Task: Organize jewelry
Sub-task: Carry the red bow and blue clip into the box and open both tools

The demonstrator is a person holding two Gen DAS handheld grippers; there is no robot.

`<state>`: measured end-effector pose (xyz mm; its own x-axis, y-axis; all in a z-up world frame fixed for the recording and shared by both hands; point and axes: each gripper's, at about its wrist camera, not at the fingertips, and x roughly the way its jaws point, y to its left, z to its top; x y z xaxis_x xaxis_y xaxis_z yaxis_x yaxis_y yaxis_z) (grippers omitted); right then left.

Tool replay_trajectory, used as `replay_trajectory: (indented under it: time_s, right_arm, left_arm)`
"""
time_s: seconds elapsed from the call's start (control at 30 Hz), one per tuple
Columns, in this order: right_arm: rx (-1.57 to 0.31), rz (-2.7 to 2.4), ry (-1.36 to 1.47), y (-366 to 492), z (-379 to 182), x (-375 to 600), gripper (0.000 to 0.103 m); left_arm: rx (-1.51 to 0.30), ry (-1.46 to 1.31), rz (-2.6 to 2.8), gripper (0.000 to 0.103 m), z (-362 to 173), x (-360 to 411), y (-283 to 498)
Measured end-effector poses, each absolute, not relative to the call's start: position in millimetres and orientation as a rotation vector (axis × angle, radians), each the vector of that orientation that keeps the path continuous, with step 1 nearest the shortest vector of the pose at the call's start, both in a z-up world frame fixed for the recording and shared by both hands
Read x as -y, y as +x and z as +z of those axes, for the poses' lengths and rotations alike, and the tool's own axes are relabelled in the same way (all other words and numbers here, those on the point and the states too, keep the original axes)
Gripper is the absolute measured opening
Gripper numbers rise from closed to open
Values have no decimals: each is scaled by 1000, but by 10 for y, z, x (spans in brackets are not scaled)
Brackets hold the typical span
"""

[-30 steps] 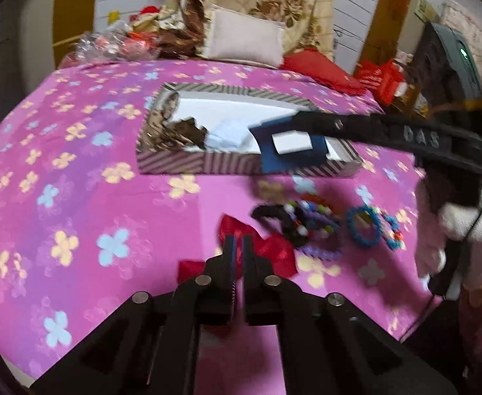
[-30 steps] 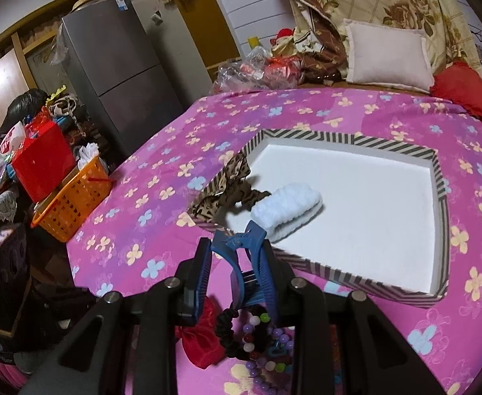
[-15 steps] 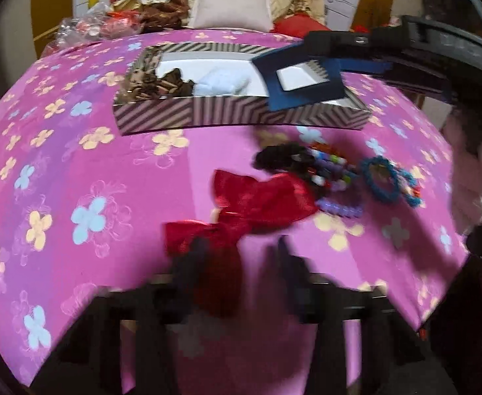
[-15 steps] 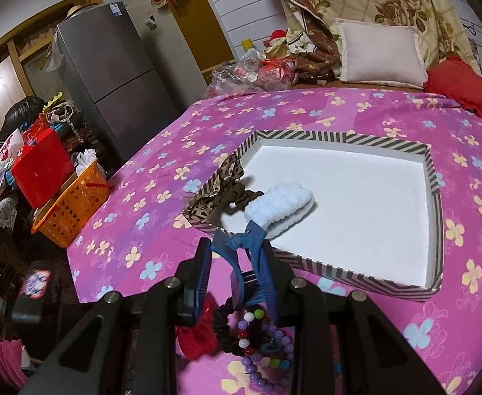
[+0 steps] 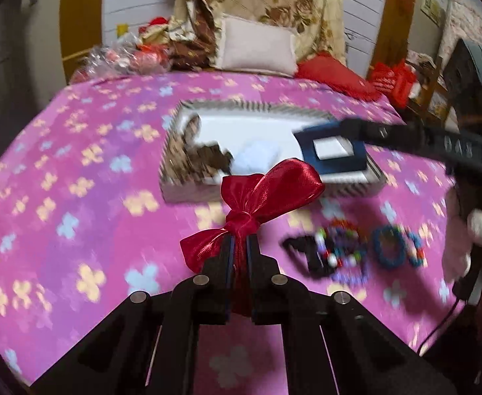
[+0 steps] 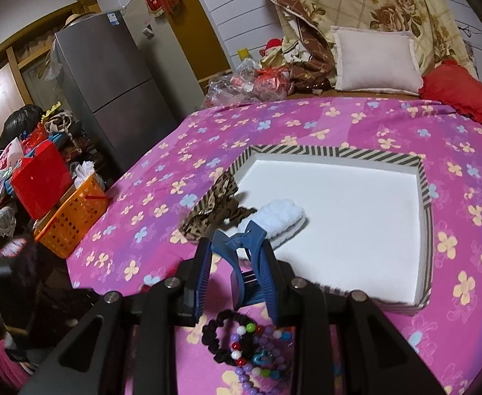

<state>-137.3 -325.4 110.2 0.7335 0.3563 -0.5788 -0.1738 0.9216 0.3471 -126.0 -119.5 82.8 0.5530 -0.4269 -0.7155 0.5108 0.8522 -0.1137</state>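
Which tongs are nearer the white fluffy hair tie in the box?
Right. The right tongs, holding a blue hair clip, sit at the box's near edge just short of the white hair tie. The left tongs grip a red bow farther back.

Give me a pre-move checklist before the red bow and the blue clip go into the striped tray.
1. Left gripper shut on the red bow, jaws just closed onto it below the knot: ok.
2. Bow lifted off the bedspread: cannot tell, the view is blurred.
3. Right gripper shut on the blue hair clip: ok.
4. Striped tray has bare white floor for both; the leopard-print bow and white fluffy piece take up only its near left corner: ok.
5. Clip already over the tray's near edge: ok.
6. Black scrunchie and beaded bracelets remain on the bedspread: not ok.
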Motion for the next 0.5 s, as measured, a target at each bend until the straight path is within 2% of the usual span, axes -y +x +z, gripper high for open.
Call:
replay_trajectory:
  time_s: [0.3,0.5]
  right_arm:
    - [-686,264,349,-917,1114,3404,29]
    - [-726,265,430,-426,916,3478,29]
  left_arm:
    - [-776,135,-434,7,1096,1500,-472]
    - [-843,109,-376,7,988,1741,188]
